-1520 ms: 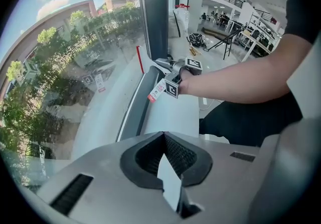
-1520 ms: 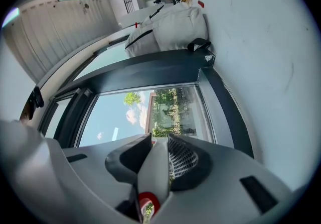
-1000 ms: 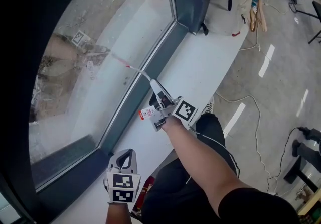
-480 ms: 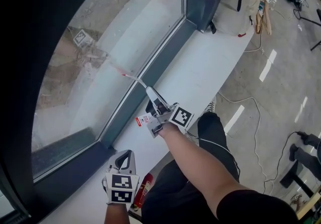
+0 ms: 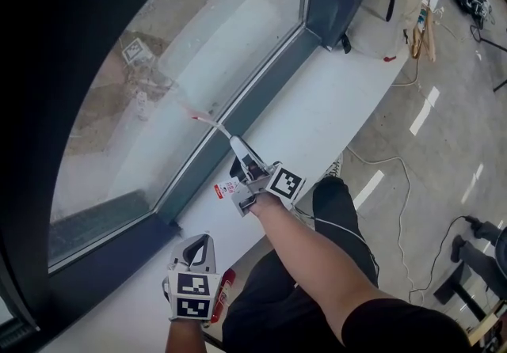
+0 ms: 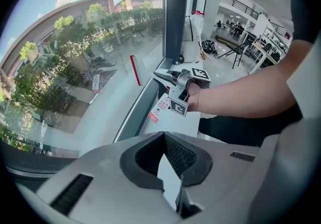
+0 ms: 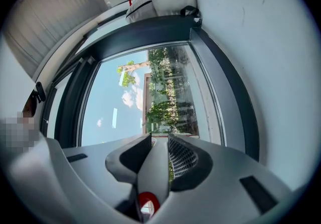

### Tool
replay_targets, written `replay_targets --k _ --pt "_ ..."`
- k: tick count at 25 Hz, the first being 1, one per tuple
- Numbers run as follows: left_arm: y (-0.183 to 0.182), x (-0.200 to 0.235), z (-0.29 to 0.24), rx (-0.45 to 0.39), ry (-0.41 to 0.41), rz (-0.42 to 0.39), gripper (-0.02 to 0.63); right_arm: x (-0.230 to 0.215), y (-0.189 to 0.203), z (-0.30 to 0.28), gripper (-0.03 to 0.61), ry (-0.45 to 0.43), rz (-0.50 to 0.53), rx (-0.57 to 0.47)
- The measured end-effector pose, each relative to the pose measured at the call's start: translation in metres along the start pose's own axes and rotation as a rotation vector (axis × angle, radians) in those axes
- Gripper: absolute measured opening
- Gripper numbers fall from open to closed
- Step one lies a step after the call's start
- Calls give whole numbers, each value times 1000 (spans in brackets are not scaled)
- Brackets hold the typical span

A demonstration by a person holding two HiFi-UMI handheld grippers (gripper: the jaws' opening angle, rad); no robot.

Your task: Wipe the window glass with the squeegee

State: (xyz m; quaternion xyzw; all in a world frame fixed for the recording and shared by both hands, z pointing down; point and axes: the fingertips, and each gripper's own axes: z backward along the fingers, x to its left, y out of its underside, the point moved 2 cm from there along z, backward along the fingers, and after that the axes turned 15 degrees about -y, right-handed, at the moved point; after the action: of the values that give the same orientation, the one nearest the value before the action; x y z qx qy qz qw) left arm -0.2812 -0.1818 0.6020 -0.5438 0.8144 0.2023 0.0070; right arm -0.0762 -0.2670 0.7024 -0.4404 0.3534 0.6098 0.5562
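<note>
My right gripper (image 5: 237, 146) is shut on the white handle of the squeegee (image 5: 212, 123), whose red-edged blade end rests against the lower part of the window glass (image 5: 182, 66), just above the dark frame (image 5: 257, 90). In the left gripper view the squeegee's red blade (image 6: 134, 70) stands upright on the glass (image 6: 75, 62). The right gripper view shows the handle (image 7: 154, 168) clamped between the jaws of the right gripper (image 7: 159, 140). My left gripper (image 5: 197, 241) hangs low over the white sill (image 5: 317, 114), shut with nothing held, and in its own view the left gripper (image 6: 163, 137) has its tips touching.
A paper tag (image 5: 230, 186) dangles under the right gripper. A beige bag (image 5: 388, 3) sits on the sill at the far end. A red object (image 5: 224, 288) lies below the sill by the left gripper. Cables (image 5: 396, 177) trail over the floor at right.
The right gripper has slid the squeegee along the bottom of the glass, away from the far corner of the window. The left gripper has stayed where it was.
</note>
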Motion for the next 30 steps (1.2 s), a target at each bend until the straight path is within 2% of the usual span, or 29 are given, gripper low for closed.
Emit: replay_targets --k 7,15,21,24,27,30 --pt "-3 -2 6 -25 -1 37 0 10 0 -5 92 3 19 39" --pt "-11 -5 29 -68 0 82 0 49 -10 -3 92 46 83 123" --pt "-37 -7 59 -176 26 205 0 98 -17 -10 92 73 183 265" --pt "-49 -6 80 -219 37 228 0 127 -17 -12 92 110 257 369" --pt "-54 -4 98 -245 56 257 0 158 -14 -14 92 113 303 429" --pt "-59 -2 116 -284 95 363 0 187 -13 -19 92 106 334 475"
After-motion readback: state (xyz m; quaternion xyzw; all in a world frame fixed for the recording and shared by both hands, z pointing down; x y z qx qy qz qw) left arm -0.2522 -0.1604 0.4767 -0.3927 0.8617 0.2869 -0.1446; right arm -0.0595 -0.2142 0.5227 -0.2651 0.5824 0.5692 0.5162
